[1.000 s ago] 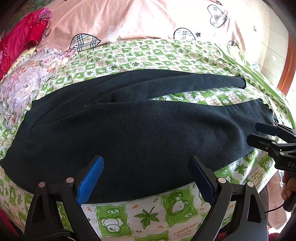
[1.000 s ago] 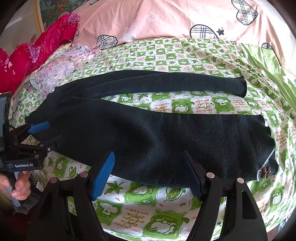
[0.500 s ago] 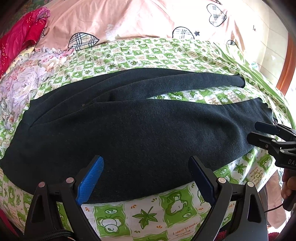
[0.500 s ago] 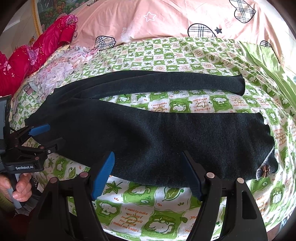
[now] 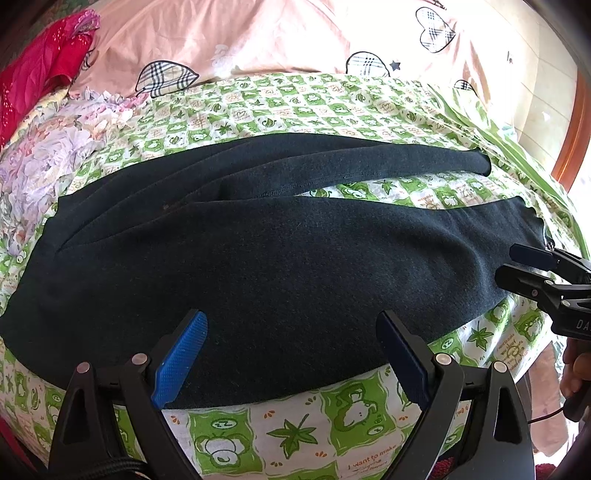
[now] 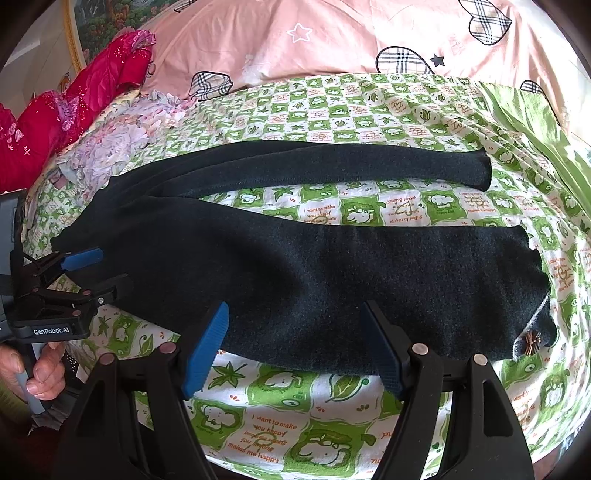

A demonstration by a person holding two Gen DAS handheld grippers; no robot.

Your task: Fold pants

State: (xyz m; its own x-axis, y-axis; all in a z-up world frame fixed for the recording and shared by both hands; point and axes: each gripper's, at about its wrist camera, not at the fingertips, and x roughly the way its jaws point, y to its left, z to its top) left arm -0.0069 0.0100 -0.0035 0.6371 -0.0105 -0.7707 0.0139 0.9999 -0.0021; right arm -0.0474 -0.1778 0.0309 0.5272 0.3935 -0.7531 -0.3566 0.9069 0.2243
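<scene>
The black pants (image 5: 280,266) lie spread flat on the green-and-white checked bedsheet (image 5: 295,435), the waist toward the floral cloth (image 5: 48,155) and the two legs running away from it toward the green striped edge of the sheet. The legs are parted, with a wedge of sheet showing between them; the leg farther from the grippers is narrower and ends in a plain cuff (image 6: 480,170), while the nearer leg ends at a hem with a small brown bow (image 6: 530,341).

The left gripper (image 5: 291,354) hangs over the near edge of the pants at the seat, its blue-padded fingers (image 5: 181,363) spread wide apart with nothing between them. From the right wrist view it (image 6: 94,273) sits just beside the waist end, fingers parted; whether the tips touch the fabric cannot be told.

The right gripper (image 6: 295,347) hovers over the near edge of the nearer leg, its fingers (image 6: 205,350) also wide open and empty. Seen from the left wrist, it (image 5: 517,264) is at the hem end of that leg, fingers apart.

A pink quilt (image 6: 332,33) with plaid hearts lies beyond the pants, and red fabric (image 6: 66,107) sits past the floral cloth.
</scene>
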